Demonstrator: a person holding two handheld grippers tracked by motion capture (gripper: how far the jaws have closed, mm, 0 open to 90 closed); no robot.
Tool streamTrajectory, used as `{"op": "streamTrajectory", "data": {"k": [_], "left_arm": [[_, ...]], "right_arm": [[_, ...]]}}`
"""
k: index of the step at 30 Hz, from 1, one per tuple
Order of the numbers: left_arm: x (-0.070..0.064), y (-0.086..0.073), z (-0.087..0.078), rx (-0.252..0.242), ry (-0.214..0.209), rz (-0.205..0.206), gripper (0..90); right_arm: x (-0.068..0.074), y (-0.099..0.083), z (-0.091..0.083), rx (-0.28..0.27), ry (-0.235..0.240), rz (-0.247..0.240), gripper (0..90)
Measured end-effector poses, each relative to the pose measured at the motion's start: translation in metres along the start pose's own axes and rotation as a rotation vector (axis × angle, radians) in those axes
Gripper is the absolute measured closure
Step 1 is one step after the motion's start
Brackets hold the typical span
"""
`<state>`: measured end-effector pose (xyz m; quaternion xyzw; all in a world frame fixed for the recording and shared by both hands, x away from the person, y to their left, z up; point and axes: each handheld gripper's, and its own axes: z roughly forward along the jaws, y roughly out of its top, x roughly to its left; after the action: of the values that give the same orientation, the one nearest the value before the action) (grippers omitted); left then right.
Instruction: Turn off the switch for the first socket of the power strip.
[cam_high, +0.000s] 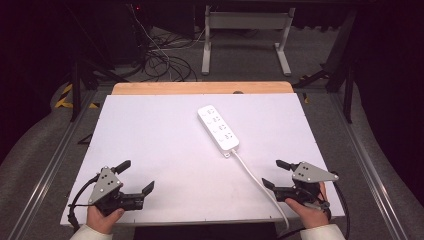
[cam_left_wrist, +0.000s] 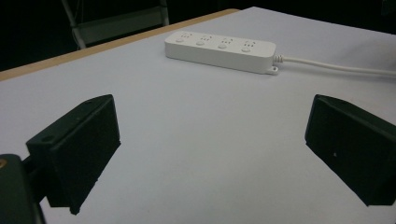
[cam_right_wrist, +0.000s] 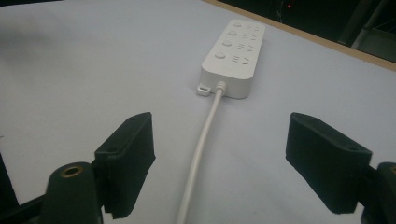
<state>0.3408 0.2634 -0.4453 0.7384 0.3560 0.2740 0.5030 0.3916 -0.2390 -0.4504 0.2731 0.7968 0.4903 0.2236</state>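
Note:
A white power strip (cam_high: 218, 128) with several sockets lies slantwise in the middle of the white table (cam_high: 150, 135). Its white cable (cam_high: 260, 187) runs toward the near edge and off it. The strip also appears far ahead in the left gripper view (cam_left_wrist: 220, 50) and straight ahead in the right gripper view (cam_right_wrist: 234, 55). My left gripper (cam_high: 136, 176) rests low at the near left, open, nothing between its jaws. My right gripper (cam_high: 274, 173) sits at the near right, open and empty, with the cable (cam_right_wrist: 201, 149) running between its jaws on the table.
A wooden strip (cam_high: 200, 88) borders the table's far edge. Beyond it stand a white table frame (cam_high: 245, 30) and tangled cables (cam_high: 160, 60) on the grey floor. Metal rails (cam_high: 55, 160) run along both sides.

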Motion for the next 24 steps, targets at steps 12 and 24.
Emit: {"op": "streamTrajectory", "data": {"k": [12, 24], "left_arm": [[-0.0005, 0.0006, -0.0019, -0.011, 0.013, 0.005, 3.5], [0.0007, 0.0008, -0.0026, -0.016, 0.029, -0.004, 3.6]], "right_arm": [[0.0002, -0.0002, 0.0008, 0.003, 0.005, -0.004, 24.3], [0.0000, 0.0061, 0.0015, 0.019, -0.015, -0.020, 22.7]]}}
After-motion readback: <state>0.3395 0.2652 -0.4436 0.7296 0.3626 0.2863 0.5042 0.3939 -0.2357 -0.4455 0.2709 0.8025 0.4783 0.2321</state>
